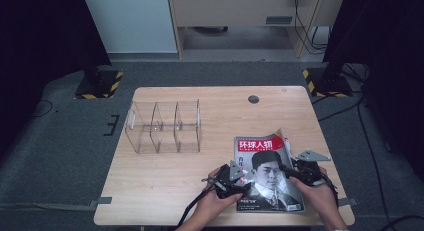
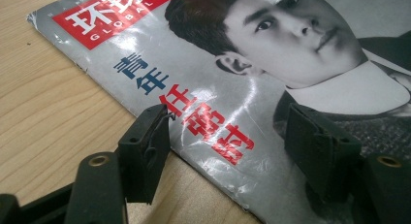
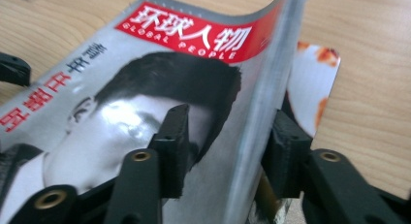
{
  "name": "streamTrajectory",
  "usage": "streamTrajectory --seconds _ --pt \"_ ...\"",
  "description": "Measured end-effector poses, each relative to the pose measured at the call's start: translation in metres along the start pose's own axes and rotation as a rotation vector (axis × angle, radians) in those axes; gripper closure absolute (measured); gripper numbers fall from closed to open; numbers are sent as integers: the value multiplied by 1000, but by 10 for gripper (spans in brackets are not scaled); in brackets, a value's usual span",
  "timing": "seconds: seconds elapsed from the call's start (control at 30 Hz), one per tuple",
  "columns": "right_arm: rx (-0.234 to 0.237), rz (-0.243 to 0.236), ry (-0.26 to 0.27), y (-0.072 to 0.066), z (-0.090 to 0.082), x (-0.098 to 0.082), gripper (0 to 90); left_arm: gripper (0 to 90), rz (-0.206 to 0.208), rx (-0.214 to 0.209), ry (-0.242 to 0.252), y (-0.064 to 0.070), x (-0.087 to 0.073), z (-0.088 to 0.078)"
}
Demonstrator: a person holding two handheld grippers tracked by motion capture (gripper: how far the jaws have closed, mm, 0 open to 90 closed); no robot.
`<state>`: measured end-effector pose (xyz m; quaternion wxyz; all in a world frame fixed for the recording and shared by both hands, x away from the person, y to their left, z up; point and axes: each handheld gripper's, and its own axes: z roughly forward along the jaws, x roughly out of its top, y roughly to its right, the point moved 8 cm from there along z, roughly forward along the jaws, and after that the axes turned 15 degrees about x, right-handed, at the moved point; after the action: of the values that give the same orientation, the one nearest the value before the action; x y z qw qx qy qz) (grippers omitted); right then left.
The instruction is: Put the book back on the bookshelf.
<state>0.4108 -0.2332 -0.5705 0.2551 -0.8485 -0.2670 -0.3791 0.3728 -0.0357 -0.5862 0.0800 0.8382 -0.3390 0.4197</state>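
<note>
Tongs: right [image 3: 225, 146] gripping magazine [image 1: 267, 173] edge, left [image 2: 232, 146] open; long axis front-to-back, title far

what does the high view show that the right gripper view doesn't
High view alone: the clear three-bay organizer, the whole table with its round hole, both hands, and the floor.

Right gripper view alone: the right tongs straddling the magazine's lifted right edge, with an orange-and-white page showing beneath the cover.

Both: the magazine with its red title band, the wooden tabletop, and part of the left tongs.
</note>
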Motion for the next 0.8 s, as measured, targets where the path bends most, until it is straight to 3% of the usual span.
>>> streamTrajectory --seconds 0.17,0.23,0.37,0.47,0.53,0.63,0.7,0.8 --pt "-16 16 -16 0 8 0 503 272 -40 -3 -26 -4 -1 3" --pt "-28 -10 -37 -1 11 -1 479 266 -40 -1 -27 -4 -1 3" --pt "-21 3 -38 0 11 -3 459 264 -41 0 -27 -5 -1 3" --pt "-33 5 -39 1 12 -4 382 247 -44 -2 -28 -5 -1 3" --pt "-35 -10 -55 2 13 -6 394 200 -37 -14 -36 -4 -1 3" --pt "-38 -8 -52 2 11 -6 491 129 -36 -22 -41 -4 -1 4" --pt "-34 -5 -47 2 10 -5 525 68 -37 -60 -48 -3 0 6" --pt "-39 -17 -42 3 8 -3 593 37 -43 -67 -51 -5 1 8"
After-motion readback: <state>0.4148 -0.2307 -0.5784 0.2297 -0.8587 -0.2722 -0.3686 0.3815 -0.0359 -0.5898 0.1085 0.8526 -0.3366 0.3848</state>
